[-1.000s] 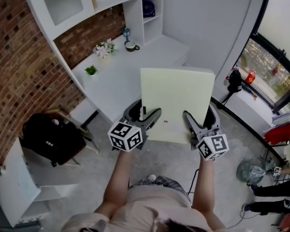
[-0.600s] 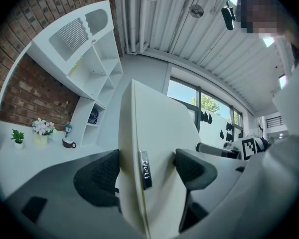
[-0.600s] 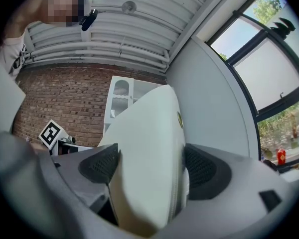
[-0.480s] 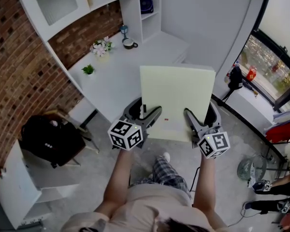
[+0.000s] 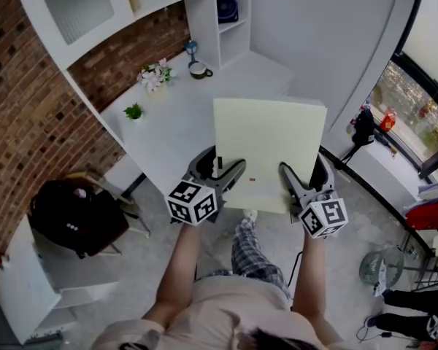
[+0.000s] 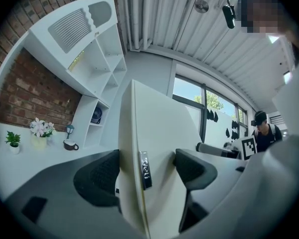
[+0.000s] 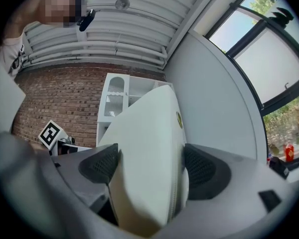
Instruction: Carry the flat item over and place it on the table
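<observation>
Pale-yellow flat board [image 5: 269, 148] is held in the air at the edge of the white table [image 5: 175, 122], not resting on it. The left gripper [image 5: 220, 169] and right gripper [image 5: 304, 173] each have fingers clamped on its near edge. The carry looks nearly done; lowering and release remain.

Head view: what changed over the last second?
The person's leg has swung forward beneath the flat panel. The room has slid slightly across the view, with the window drifting toward the right edge. The person appears to be stepping toward the white table. Nothing was taken or let go: left gripper and right gripper stay clamped on the panel's near edge, held the same way.
</observation>
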Action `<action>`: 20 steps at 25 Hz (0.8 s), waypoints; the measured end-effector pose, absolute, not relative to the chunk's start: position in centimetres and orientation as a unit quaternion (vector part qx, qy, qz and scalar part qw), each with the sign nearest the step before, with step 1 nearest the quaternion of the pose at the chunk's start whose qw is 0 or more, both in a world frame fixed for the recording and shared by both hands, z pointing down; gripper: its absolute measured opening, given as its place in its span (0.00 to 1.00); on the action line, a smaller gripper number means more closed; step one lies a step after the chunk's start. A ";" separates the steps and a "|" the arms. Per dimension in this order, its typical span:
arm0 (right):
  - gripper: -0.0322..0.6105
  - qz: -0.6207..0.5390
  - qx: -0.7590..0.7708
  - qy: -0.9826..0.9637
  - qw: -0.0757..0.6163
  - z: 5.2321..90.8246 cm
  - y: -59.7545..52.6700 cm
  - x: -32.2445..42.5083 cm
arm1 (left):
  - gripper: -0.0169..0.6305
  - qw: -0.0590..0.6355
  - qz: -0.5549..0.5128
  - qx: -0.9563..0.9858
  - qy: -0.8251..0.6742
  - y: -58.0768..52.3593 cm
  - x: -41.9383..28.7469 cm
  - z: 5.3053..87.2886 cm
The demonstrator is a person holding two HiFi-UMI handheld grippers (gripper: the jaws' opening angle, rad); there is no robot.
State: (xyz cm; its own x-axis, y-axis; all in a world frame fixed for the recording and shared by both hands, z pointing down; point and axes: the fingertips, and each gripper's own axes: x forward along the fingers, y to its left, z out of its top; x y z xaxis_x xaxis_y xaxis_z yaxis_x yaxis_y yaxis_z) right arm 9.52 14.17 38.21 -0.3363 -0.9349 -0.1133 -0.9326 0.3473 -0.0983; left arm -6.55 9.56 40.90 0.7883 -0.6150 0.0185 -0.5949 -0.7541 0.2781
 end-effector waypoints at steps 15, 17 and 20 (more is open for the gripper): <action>0.71 -0.014 -0.530 0.844 0.073 39.1 -12.1 16.0 | 0.55 0.135 -0.042 0.919 -0.369 -15.1 -0.4 41.9; 0.71 -0.017 -0.522 0.850 0.071 38.7 -15.4 16.8 | 0.55 0.137 -0.043 0.915 -0.378 -18.1 0.4 41.5; 0.71 -0.021 -0.513 0.855 0.069 38.0 -19.6 18.2 | 0.55 0.140 -0.042 0.909 -0.389 -21.9 1.7 40.9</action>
